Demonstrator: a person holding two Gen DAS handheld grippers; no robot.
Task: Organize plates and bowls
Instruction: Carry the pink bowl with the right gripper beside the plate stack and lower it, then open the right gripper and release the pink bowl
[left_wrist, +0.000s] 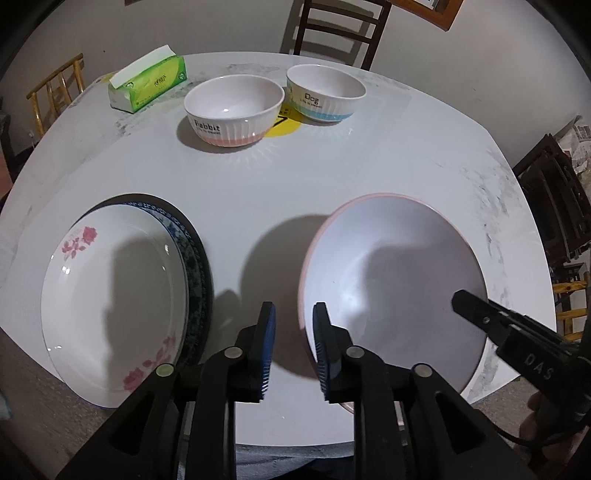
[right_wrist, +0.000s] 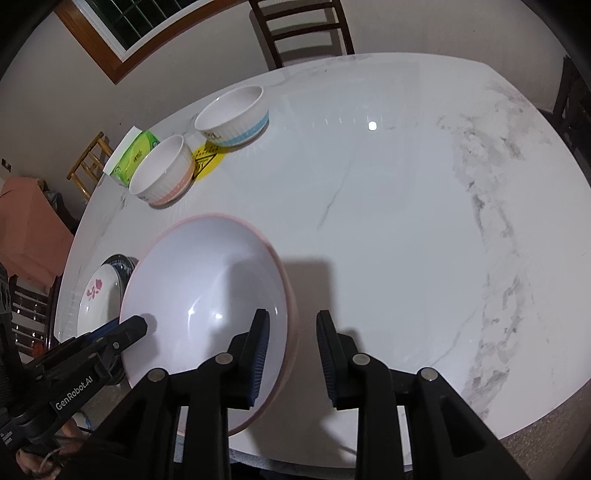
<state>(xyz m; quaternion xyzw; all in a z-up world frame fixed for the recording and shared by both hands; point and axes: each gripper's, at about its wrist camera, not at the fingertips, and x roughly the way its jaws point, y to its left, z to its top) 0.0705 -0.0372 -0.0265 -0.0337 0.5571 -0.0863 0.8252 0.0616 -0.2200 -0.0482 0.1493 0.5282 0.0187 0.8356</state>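
Here the pink-rimmed plate (left_wrist: 391, 280) lies at the near edge of the round marble table (left_wrist: 258, 192), at about five o'clock on the tabletop in the left wrist view, part of its near rim seeming to overhang the table edge. The left gripper (left_wrist: 293, 343) has its fingers apart, with the plate's left rim beside or between the pads; whether either pad touches it I cannot tell. The right gripper (right_wrist: 290, 354) is likewise spread, its left finger over the plate's bowl and its right finger outside over bare marble, so the right rim sits between the jaws, not yet pinched.

At about eight o'clock, well apart from the pink plate, a floral plate (left_wrist: 110, 299) rests on a blue-patterned plate (left_wrist: 192, 266), the pair also at the table edge. Far across, near twelve o'clock, stand the Rabbit bowl (left_wrist: 232, 109) and the Dog bowl (left_wrist: 325, 92), just beside one another with a yellow sticker (left_wrist: 284, 123) between them; a green tissue pack (left_wrist: 147, 83) lies at eleven o'clock.

The step in hand looks like a two-sided rim grip to carry the pink plate onto the stack. The risks: a glossy, sloping rim may slide out of the pads if the jaws close shallowly; unequal closing could tilt or push the plate off the near edge; and lowering it off-centre onto the stack might shove those plates toward the drop.
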